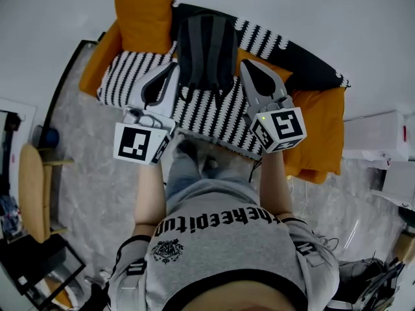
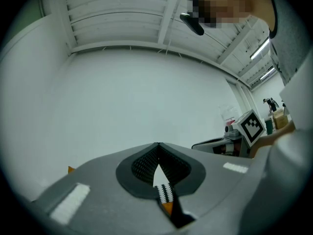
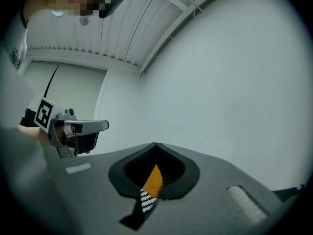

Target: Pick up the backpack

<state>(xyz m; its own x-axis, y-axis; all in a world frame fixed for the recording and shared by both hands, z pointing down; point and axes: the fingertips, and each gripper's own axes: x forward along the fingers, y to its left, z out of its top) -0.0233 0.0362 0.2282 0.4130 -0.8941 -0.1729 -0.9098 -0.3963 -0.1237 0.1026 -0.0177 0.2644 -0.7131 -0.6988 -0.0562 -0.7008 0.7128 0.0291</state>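
Head view, left gripper and right gripper hovering with jaws together, empty, flanking grey backpack lying on striped sofa.

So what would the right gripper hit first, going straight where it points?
Probably the white wall; the right gripper seems to point level above the orange cushion, though depth is hard to judge.

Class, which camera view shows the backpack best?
The head view: the grey backpack lies in plain sight on the striped sofa. Both gripper views face the wall and show none of it.
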